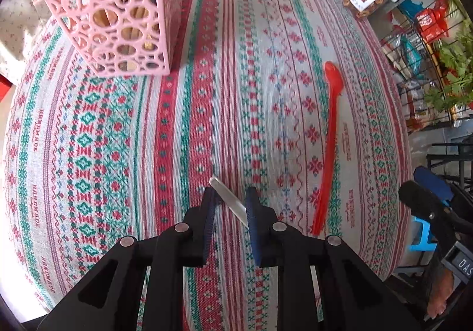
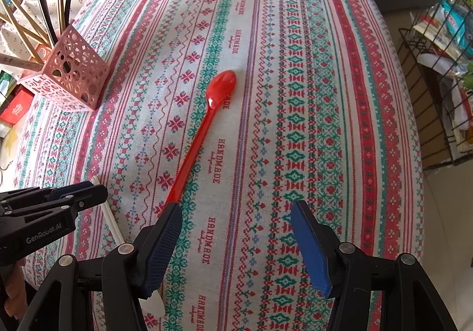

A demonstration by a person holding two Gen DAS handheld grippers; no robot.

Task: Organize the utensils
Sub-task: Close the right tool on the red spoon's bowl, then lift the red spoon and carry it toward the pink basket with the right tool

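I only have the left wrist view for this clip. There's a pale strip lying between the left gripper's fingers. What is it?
Observer: The right wrist view shows that it is a white spoon. Its bowl lies close beside the right gripper's left finger.
Operator: Is that right gripper open?
Observer: Yes, its jaws stand wide apart and hold nothing. The handle end of the red spoon reaches its left finger.
Operator: What's standing in the pink holder?
Observer: Wooden chopsticks and a few long thin dark handles rise well above the pink holder.
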